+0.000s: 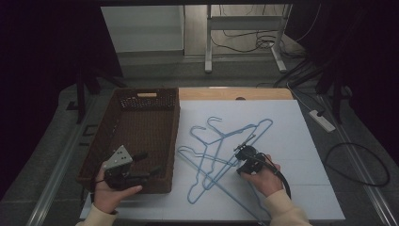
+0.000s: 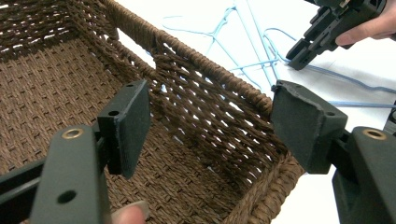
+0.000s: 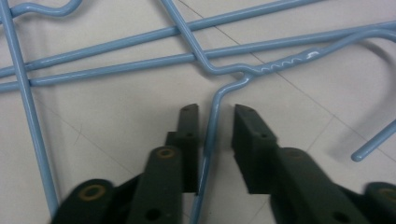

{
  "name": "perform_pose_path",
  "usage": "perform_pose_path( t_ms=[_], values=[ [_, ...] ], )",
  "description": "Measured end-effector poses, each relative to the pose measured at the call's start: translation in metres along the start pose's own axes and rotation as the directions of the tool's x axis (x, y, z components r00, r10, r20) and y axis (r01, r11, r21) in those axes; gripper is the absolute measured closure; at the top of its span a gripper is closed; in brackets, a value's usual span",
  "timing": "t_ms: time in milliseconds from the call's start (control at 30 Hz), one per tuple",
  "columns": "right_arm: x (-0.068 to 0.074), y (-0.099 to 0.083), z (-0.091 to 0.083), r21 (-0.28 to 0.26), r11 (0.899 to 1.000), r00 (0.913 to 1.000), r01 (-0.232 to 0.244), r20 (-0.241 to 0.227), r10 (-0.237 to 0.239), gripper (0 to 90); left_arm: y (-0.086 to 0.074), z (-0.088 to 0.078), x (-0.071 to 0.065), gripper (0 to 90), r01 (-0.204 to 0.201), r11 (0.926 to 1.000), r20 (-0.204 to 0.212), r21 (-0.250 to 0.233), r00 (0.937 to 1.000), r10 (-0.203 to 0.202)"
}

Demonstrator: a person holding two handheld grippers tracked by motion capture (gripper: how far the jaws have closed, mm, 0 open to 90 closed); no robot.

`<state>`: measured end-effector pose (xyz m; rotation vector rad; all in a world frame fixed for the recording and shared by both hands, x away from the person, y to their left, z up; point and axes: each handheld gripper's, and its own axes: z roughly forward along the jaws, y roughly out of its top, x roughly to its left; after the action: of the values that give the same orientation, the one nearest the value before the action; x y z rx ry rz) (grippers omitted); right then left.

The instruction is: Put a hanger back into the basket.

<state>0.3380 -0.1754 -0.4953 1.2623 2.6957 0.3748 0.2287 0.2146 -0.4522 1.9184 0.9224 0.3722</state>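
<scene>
In the lower centre of the right gripper view, the right gripper [image 3: 215,126] is seen with its jaws drawn close about a thin wire arm of a blue hanger [image 3: 212,116]; the left pad appears to touch the wire, while a narrow gap is left at the right pad, so a firm clamp is not yet confirmed. Just beyond the tips, near the middle of that frame, the wire bends into the twisted neck, from which the hook curves off to the right edge. In the high view, the same gripper [image 1: 243,151] is placed at centre right over a loose tangle of blue hangers [image 1: 221,150] lying crossed on the white table [image 1: 310,188]. The hangers are judged light, stiff yet springy, and smooth-coated, hence liable to slip or pivot between flat pads; snagging of neighbouring hangers is to be expected on lifting. A hold close to the twisted neck is considered soundest, since swing is limited there. At lower left, the left gripper [image 1: 143,165] is held wide open and empty over the near corner of the brown woven basket [image 1: 126,94], which extends toward the upper left.
</scene>
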Motion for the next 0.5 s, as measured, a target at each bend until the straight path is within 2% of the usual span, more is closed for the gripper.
perform_pose_path(
  t_ms=[67,167,300,433,500],
  values=[
    [-0.0013,-0.0002,0.0003,-0.003,1.0,0.9997,-0.025,-0.006,0.025,83.8,0.0003,0.0005,-0.0008,30.5,-0.002,1.0,0.0,0.0,1.0,0.002],
    [-0.0038,-0.0003,-0.0002,0.001,0.998,0.9983,-0.056,-0.014,0.056,86.5,0.0007,0.0014,-0.0018,30.5,-0.007,1.0,0.001,0.004,1.0,0.007],
    [-0.0037,-0.0023,-0.0008,-0.013,0.999,0.9992,-0.038,-0.012,0.038,87.2,0.0012,0.0012,-0.0025,30.5,-0.009,1.0,0.0,0.001,1.0,0.009],
    [-0.0075,-0.0064,-0.0045,-0.041,0.999,0.9986,-0.003,-0.054,0.001,87.3,0.0013,0.0013,-0.0025,30.5,-0.011,0.9999,0.0,0.002,0.9999,0.011],
    [-0.0094,-0.0098,-0.0095,-0.078,0.997,0.9977,0.023,-0.062,-0.028,87.4,0.0015,0.0011,-0.0028,30.5,-0.011,0.9999,-0.001,0.002,0.9999,0.011]
  ],
)
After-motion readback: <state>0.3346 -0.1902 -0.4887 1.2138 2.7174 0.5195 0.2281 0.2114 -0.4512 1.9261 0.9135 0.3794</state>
